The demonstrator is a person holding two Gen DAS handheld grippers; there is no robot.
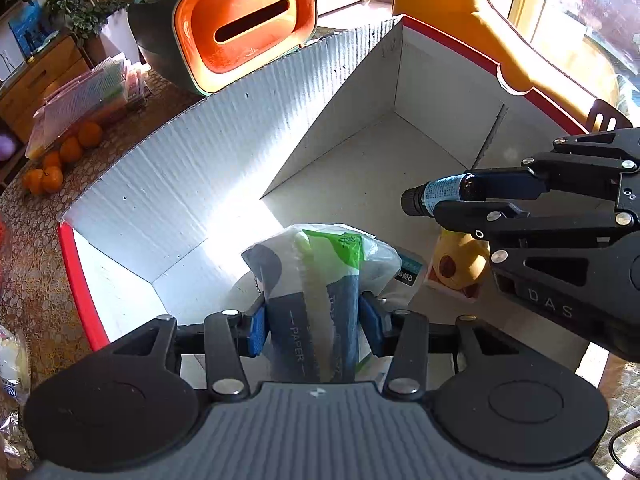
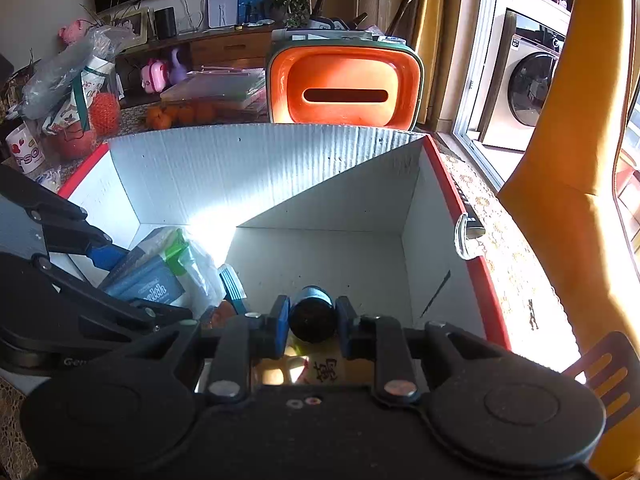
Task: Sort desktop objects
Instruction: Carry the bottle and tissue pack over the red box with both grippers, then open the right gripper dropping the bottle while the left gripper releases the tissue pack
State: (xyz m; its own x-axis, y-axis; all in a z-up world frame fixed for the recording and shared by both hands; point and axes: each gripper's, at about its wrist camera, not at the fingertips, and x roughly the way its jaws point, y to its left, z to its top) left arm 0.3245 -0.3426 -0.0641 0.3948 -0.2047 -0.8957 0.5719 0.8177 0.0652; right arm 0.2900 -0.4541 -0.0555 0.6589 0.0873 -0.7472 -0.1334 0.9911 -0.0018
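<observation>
A big white cardboard box with a red rim (image 1: 224, 160) (image 2: 280, 168) stands on the table. My left gripper (image 1: 314, 330) is shut on a tissue paper pack (image 1: 316, 280) in blue, green and clear wrap, held inside the box near its front; the pack also shows in the right wrist view (image 2: 160, 276). My right gripper (image 2: 312, 324) is shut on a small dark bottle with a blue label (image 2: 312, 314) over the box; it shows in the left wrist view (image 1: 440, 196) at the right. A yellow toy (image 1: 460, 260) and a small carton (image 1: 410, 274) lie on the box floor.
An orange and green tissue box (image 1: 244, 24) (image 2: 344, 84) stands behind the box. Oranges (image 1: 60, 160) and clear plastic cases (image 1: 88, 100) sit at the back left. A yellow chair (image 2: 568, 200) is at the right. A mug (image 2: 24, 152) and bags are at the left.
</observation>
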